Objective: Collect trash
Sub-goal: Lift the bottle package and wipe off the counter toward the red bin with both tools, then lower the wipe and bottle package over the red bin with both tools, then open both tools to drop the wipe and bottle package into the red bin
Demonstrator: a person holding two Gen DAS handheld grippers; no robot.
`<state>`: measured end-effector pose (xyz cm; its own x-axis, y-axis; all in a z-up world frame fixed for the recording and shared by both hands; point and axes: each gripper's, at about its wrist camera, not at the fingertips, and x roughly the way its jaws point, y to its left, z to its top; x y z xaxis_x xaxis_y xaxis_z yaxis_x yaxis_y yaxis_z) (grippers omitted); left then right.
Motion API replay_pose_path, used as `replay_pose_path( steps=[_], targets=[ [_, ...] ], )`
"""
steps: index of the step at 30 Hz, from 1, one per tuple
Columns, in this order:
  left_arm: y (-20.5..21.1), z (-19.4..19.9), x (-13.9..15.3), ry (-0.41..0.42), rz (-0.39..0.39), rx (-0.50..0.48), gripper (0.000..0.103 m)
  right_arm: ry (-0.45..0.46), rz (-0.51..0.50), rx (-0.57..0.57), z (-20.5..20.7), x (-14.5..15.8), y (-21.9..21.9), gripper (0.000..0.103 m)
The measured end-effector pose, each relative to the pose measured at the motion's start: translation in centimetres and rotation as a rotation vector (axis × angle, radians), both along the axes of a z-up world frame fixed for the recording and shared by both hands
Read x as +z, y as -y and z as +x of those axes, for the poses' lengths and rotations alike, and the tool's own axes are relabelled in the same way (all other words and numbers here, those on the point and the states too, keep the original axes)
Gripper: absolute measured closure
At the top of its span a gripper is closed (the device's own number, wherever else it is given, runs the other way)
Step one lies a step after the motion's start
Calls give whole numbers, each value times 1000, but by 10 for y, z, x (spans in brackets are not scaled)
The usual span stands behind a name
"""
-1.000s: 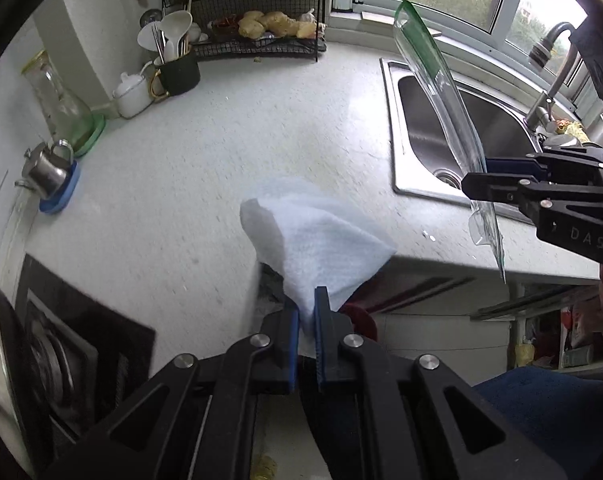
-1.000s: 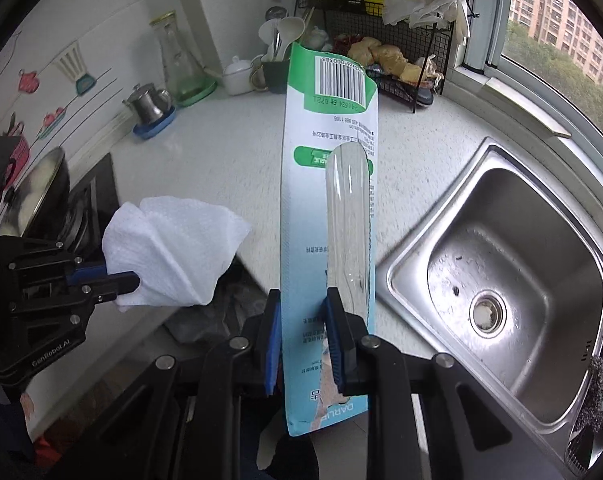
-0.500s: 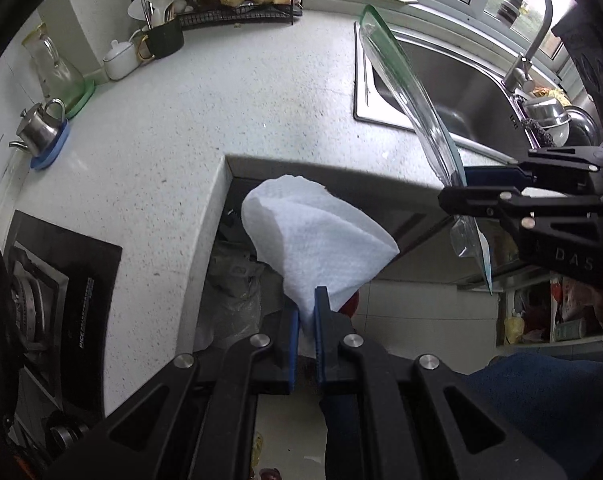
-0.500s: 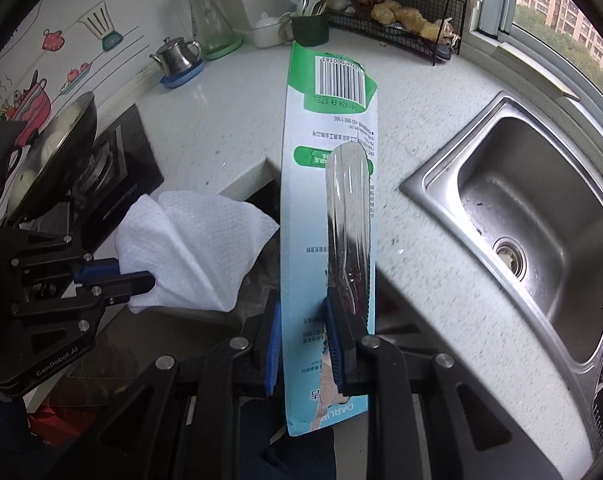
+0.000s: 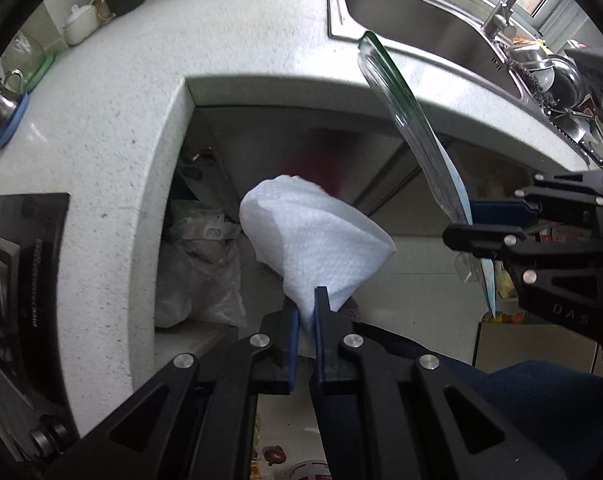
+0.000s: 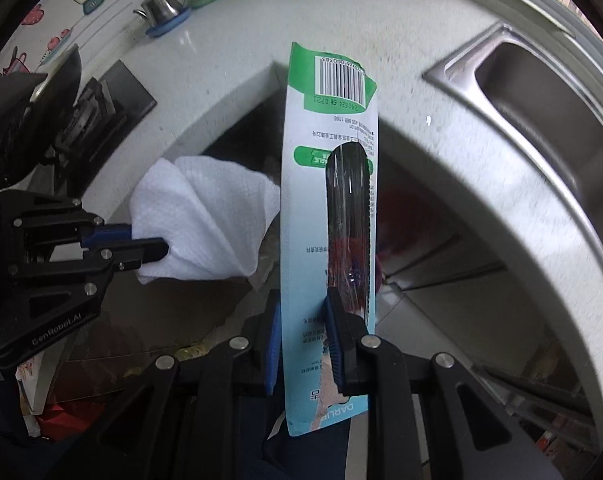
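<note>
My left gripper (image 5: 307, 322) is shut on a crumpled white paper towel (image 5: 313, 236), which fans out above its blue pads. In the right wrist view the same paper towel (image 6: 205, 224) sticks out of the left gripper (image 6: 157, 248) at the left. My right gripper (image 6: 303, 344) is shut on an empty green-and-white blister package (image 6: 329, 208) with a barcode and a clear plastic bubble, standing upright. In the left wrist view that package (image 5: 413, 136) shows edge-on at the right, in the right gripper (image 5: 461, 224). Both grippers hang beyond the counter edge, pointing steeply down at the floor space below.
The white speckled counter (image 5: 121, 92) wraps an inner corner, with a steel sink (image 6: 541, 128) and a black hob (image 5: 17, 264). Below the counter corner sits a grey plastic bag (image 5: 197, 272). A kettle (image 6: 163, 4), jars and a cup stand at the back. A blue trouser leg (image 5: 541, 412) is at lower right.
Both grippers have moved back off the counter and sunk lower, still holding the paper towel and the package. The counter edge and the space beneath it have come into view.
</note>
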<state>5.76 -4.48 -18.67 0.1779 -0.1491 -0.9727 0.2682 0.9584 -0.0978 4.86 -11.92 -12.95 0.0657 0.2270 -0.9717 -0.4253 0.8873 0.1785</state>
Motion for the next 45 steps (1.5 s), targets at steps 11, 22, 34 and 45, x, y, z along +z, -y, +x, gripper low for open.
replay_pose_path(
  steps=[11, 22, 34, 45],
  targets=[
    [12, 15, -110, -110, 17, -18, 97, -162, -35, 8, 6, -113, 2, 84],
    [28, 42, -293, -185, 42, -47, 97, -412, -60, -53, 21, -309, 22, 84],
    [33, 63, -413, -257, 32, -33, 97, -542, -30, -54, 27, -433, 30, 84],
    [27, 77, -457, -282, 44, -11, 92, -571, -19, -25, 36, -473, 32, 83]
  ],
)
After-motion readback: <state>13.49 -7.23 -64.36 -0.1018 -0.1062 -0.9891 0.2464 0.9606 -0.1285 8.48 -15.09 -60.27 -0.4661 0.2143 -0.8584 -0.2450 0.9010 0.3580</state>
